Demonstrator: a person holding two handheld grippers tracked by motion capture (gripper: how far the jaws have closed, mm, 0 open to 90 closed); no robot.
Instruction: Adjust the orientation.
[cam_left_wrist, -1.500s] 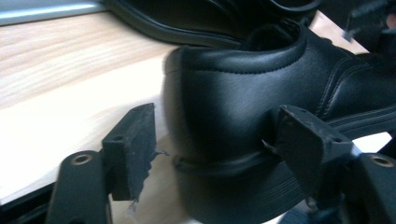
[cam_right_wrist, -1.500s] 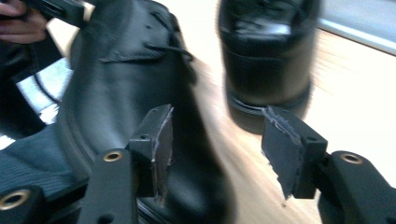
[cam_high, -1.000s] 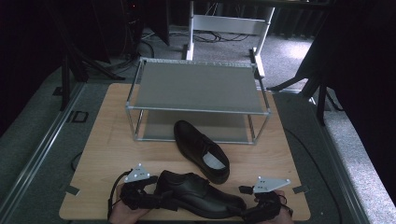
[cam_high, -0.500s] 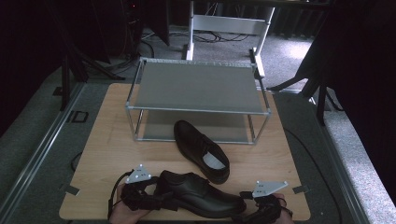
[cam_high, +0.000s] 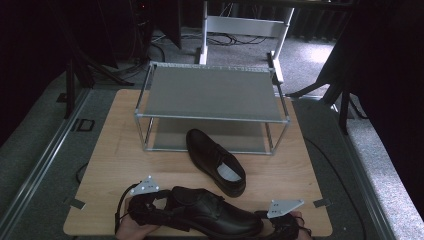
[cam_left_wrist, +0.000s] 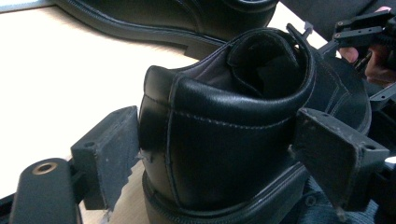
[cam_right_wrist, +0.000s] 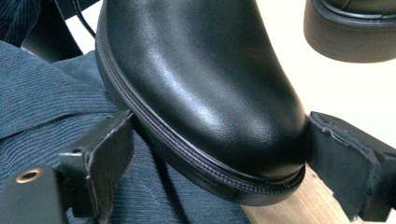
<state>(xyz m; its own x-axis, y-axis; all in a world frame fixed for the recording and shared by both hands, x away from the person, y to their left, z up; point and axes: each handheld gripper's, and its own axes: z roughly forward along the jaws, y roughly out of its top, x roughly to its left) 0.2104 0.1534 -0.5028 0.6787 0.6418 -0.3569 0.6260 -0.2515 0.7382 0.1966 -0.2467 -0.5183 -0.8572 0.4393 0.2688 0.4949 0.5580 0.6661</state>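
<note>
High view: right tool (cam_high: 280, 226) has just loosened on shoe (cam_high: 210, 212)

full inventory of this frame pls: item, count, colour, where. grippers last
near shoe: 1, black leather, front edge of the table, heel to the left, toe to the right
far shoe: 1, black with pale insole, mid-table, toe end under the rack's front
shoe rack: 1, grey shelves on a metal frame, two tiers, back half of the table
table: 1, light wood
white frame: 1, on the floor behind the table
left gripper: 1, black jaws, both pads against the near shoe's heel
right gripper: 1, black jaws, either side of the near shoe's toe; jaws have just been opening, grip unclear
hands: 2, at the bottom edge of the high view
</note>
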